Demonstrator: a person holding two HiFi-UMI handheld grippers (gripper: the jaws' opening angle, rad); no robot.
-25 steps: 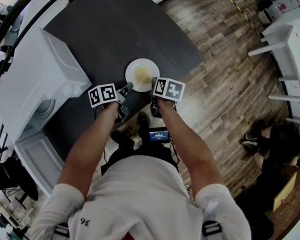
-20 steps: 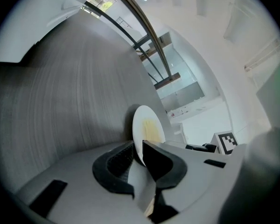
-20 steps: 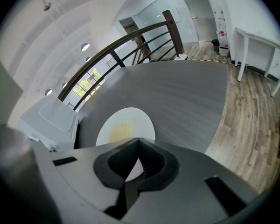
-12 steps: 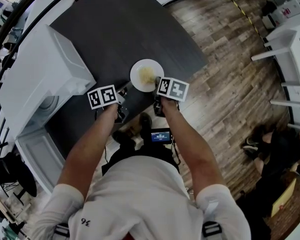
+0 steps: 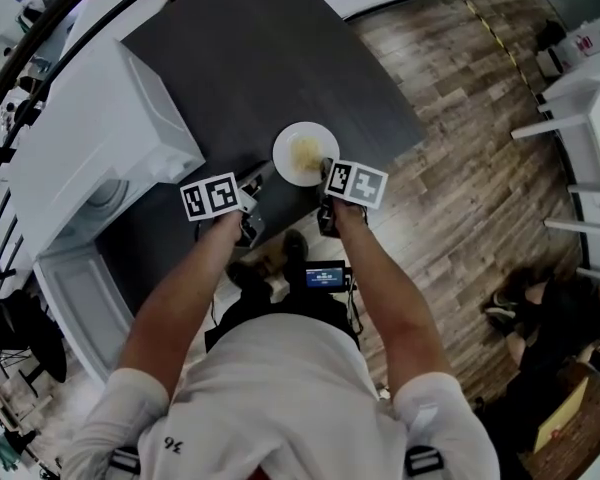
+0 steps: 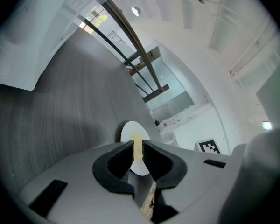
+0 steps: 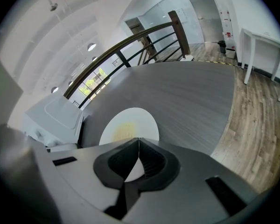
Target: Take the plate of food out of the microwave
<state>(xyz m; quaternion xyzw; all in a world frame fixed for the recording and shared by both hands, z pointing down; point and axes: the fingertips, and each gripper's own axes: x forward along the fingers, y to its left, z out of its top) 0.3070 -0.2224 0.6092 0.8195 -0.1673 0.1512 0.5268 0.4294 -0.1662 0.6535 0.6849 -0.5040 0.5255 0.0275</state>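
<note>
The plate (image 5: 289,164) with its yellowish food (image 5: 307,151) sits flat on the dark tabletop (image 5: 250,58), well clear of the white microwave (image 5: 100,138) at the left. The carrying therefore looks done, and the step in hand looks like letting go and drawing away. The left gripper (image 6: 137,146) has its fingers almost together, with only a thin slit between them. Nothing is in the slit, and the plate shows beyond it, near but apart. The right gripper (image 7: 139,141) has its fingers pressed fully together and holds nothing. Its tips sit at the plate's near rim, and I cannot tell whether they touch it. The next move probably calls for backing both grippers straight off without nudging that rim, the right one most carefully.
</note>
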